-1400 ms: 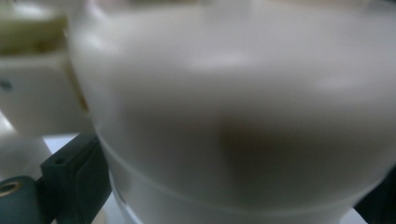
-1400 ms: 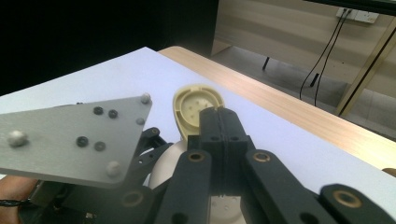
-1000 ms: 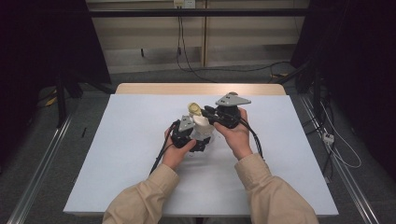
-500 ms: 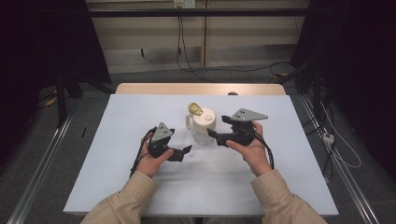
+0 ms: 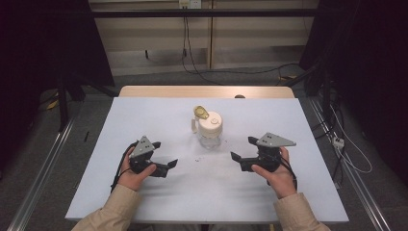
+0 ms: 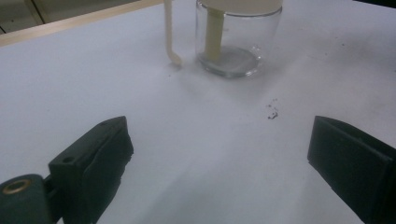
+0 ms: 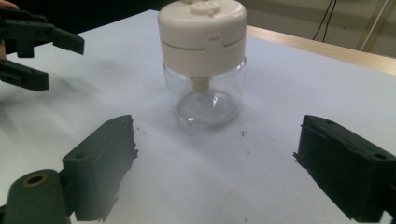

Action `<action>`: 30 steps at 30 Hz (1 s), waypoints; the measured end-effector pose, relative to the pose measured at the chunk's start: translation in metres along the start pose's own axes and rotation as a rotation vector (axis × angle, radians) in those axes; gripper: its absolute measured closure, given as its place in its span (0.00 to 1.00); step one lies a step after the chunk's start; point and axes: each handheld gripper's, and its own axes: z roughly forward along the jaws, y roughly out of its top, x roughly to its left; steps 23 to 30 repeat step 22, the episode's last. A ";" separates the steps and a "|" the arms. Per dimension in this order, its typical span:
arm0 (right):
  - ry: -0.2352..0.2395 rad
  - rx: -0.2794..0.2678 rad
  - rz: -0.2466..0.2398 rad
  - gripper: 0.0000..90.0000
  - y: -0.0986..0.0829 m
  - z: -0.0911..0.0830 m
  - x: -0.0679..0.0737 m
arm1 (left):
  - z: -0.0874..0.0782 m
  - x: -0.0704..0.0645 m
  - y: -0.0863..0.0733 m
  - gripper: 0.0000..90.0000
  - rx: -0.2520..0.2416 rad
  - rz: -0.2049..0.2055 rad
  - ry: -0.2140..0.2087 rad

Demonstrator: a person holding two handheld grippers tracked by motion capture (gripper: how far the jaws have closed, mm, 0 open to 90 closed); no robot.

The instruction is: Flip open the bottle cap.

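White and wide, the surface (image 5: 144,115) sits in a dark room with cables on the floor behind it.

From the high view, a small glass jar (image 5: 210,129) stands upright near the middle of the surface. It has a cream lid (image 5: 210,121) on top, and a little yellow flap (image 5: 201,113) sticks up at the back of the lid. The left gripper (image 5: 163,166) is held low on the left side, and the right gripper (image 5: 243,155) is held low on the right side. Both are well apart from the jar, which stands between them and a bit farther back. The fingers of each gripper are spread apart and hold nothing.

From the left gripper view, its two black fingers (image 6: 91,156) stand wide apart with bare surface between them. The jar (image 6: 236,44) is up ahead. Its glass is clear, and a cream stem (image 6: 214,35) hangs down inside it. No food or water shows at the bottom. A thin cream hook (image 6: 170,35) hangs down just beside the jar. A few dark crumbs (image 6: 271,111) lie on the surface near it.

From the right gripper view, its fingers (image 7: 100,161) are also wide apart. The jar (image 7: 205,95) stands ahead with the lid (image 7: 202,32) shut on top. The glass looks empty but for a short cream stub (image 7: 201,84) under the lid. The left gripper (image 7: 44,58) shows at the far left, fingers apart.
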 end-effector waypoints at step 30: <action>-0.056 0.016 0.013 0.09 -0.040 -0.036 -0.012 | -0.036 0.007 -0.021 0.06 -0.007 -0.021 -0.011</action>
